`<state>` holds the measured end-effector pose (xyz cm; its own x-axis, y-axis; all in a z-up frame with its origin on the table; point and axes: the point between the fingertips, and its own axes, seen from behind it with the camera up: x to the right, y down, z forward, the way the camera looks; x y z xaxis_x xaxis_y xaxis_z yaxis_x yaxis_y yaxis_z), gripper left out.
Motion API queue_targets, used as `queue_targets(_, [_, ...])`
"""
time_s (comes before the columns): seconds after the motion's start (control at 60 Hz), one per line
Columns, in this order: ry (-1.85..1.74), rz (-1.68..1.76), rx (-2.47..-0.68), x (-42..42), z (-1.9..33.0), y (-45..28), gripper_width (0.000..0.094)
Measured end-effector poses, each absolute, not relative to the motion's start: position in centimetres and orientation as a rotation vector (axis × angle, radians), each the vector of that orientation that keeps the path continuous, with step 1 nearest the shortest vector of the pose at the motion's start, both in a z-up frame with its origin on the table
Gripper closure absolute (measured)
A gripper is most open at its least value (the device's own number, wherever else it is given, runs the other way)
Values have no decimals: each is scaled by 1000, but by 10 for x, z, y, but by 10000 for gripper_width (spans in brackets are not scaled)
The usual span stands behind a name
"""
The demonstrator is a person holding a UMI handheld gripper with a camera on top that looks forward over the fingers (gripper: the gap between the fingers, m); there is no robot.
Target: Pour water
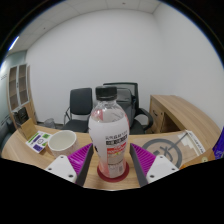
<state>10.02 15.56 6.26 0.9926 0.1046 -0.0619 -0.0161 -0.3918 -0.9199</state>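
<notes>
While the bottle stands upright at the lower centre of the frame, the gripper holds it: both pads seem to press on its sides, low on the body. Its long axis is vertical and the white cap is on. A white bowl lies at the lower left (probably the target), near the left finger. At the lower right a round object rests on the table. Chairs stand behind. Nothing blocks the way to the bowl.
</notes>
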Motion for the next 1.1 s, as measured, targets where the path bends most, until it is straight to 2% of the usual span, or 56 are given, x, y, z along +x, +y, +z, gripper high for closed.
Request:
queue_targets(0.033, [-59, 118, -1994, 102, 62, 151, 62])
queue_targets(0.083, [-50, 89, -2028, 107, 62, 140, 114])
queue_targets(0.133, [-36, 65, -2041, 108, 70, 125, 74])
queue_targets(0.633, [32, -43, -2159, 45, 190, -131, 82])
queue_targets(0.8, [74, -104, -2146, 43, 208, -164, 80])
queue_targets(1.1, [90, -137, -2158, 49, 210, -177, 82])
